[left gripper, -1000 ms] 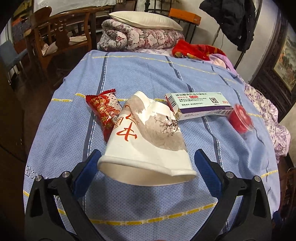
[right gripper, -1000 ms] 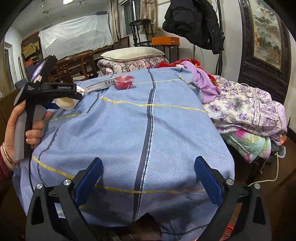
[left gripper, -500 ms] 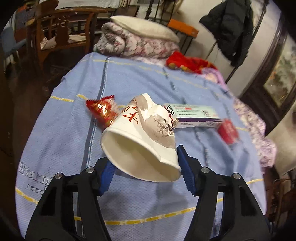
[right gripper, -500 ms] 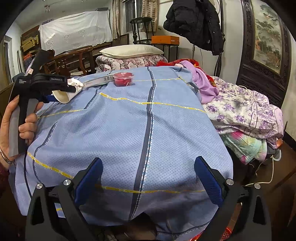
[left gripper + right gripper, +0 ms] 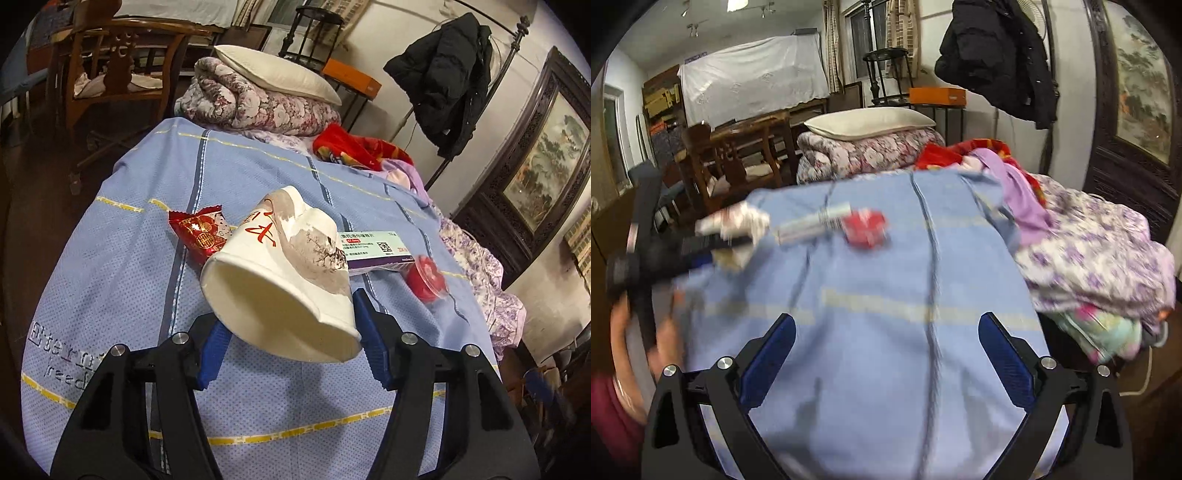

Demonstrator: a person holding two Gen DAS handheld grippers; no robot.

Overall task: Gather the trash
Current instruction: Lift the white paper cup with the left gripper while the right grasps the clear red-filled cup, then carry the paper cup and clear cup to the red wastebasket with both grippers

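Crushed paper cup [image 5: 284, 273] on its side – mouth toward camera, base pointing away, left gripper [image 5: 288, 341] angled downward, clamping its rim, right gripper [image 5: 886, 354] gaping wide, holding nothing

A bed [image 5: 155, 280] under a blue sheet fills the room. Behind it lie a floral quilt [image 5: 266, 107] and pillow [image 5: 277, 75], a wooden chair [image 5: 110, 70], a black coat [image 5: 450, 74] and a framed painting [image 5: 543, 166].

On the bedsheet [image 5: 122, 280], the wrapper [image 5: 199, 236] lies left of the cup [image 5: 280, 273], the box [image 5: 376, 251] right.
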